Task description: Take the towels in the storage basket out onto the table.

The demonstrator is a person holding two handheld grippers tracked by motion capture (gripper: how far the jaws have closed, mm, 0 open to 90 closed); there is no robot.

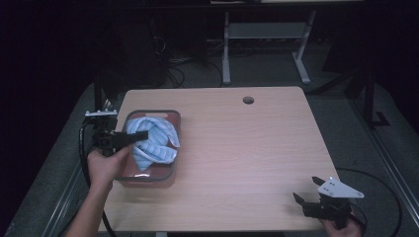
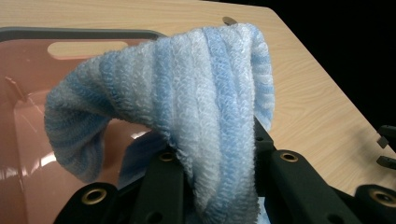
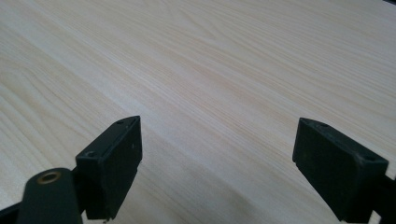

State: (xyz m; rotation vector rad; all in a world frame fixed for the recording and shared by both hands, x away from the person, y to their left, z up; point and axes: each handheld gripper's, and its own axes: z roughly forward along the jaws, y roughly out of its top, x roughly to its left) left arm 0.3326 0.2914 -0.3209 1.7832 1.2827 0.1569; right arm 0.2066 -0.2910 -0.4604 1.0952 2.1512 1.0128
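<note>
Two tongs: left (image 2: 210,177) pinching striped towel (image 2: 196,93); right (image 3: 217,163) agape.

Your left gripper (image 2: 219,186) has its jaw tips buried in the striped towel (image 2: 196,102) — the towel also hides much of the pink bin (image 2: 28,93). Your right hand (image 1: 341,228) is cut off by the bottom edge — its cable fades into dark floor.

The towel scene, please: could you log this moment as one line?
left gripper: shut on striped towel | towel: lifted over pink bin | right gripper: open above bare table
</note>
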